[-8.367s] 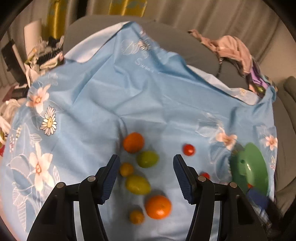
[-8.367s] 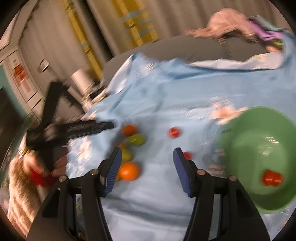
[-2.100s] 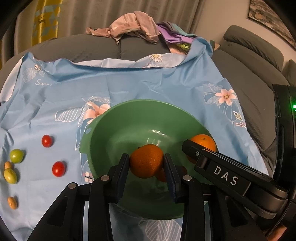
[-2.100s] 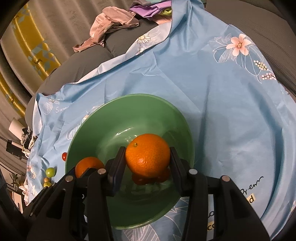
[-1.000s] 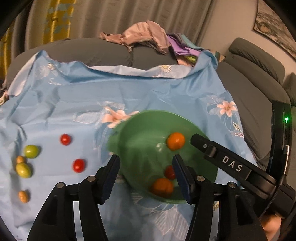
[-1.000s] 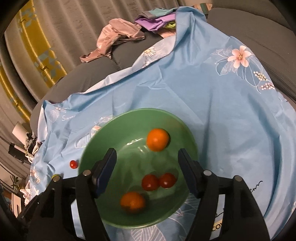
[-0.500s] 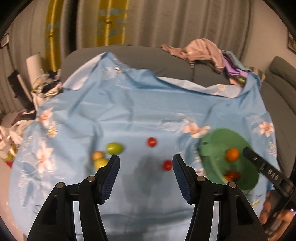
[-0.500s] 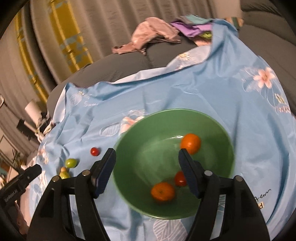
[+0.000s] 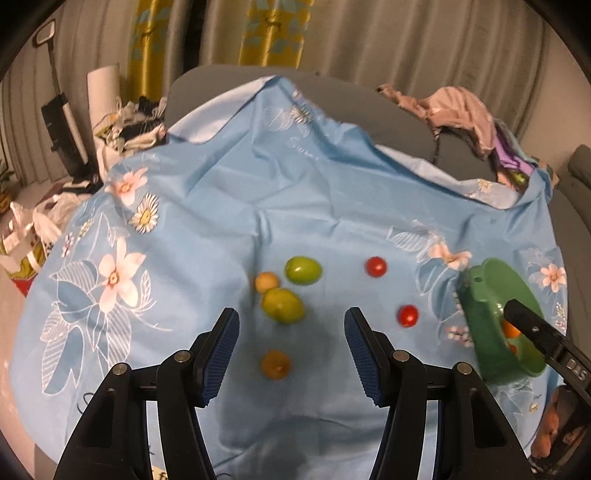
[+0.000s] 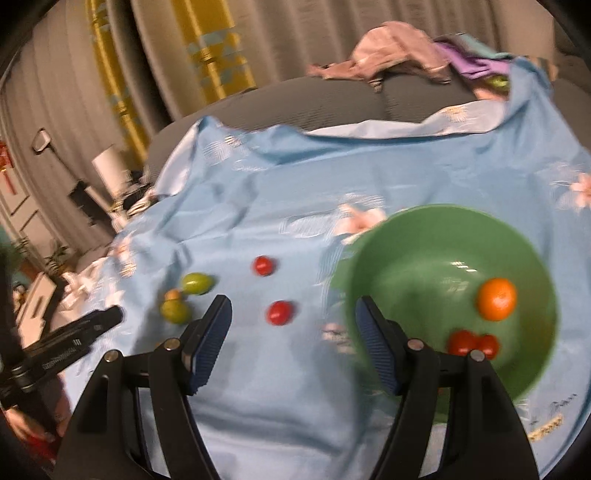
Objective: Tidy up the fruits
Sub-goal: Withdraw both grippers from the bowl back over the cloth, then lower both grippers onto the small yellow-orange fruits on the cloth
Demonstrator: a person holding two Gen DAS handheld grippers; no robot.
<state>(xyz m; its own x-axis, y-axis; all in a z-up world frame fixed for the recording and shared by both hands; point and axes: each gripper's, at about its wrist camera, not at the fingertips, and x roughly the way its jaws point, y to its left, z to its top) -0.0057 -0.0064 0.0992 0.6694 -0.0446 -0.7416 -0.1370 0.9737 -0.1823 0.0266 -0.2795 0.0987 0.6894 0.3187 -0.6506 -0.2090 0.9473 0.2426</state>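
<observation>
On the blue floral cloth [image 9: 207,206] lie two green fruits [image 9: 302,270] [image 9: 283,306], two small orange fruits [image 9: 266,281] [image 9: 275,364] and two red tomatoes [image 9: 376,266] [image 9: 407,315]. My left gripper [image 9: 290,345] is open and empty, just above the lower orange fruit. The green bowl [image 10: 413,258] at the right holds an orange [image 10: 496,299] and two tomatoes [image 10: 472,344]. My right gripper [image 10: 293,341] is open and empty, hovering between the near tomato [image 10: 279,312] and the bowl's left rim. The green fruits also show in the right wrist view [image 10: 197,283].
The cloth covers a grey sofa [image 9: 229,79]. A pile of clothes [image 9: 465,118] lies at the back right. Bags and clutter [image 9: 33,229] sit on the floor at the left. Curtains [image 9: 369,33] hang behind.
Both grippers released their oranges into the bowl and opened. Both have since swung left, away from the bowl and toward the loose fruits on the cloth.
</observation>
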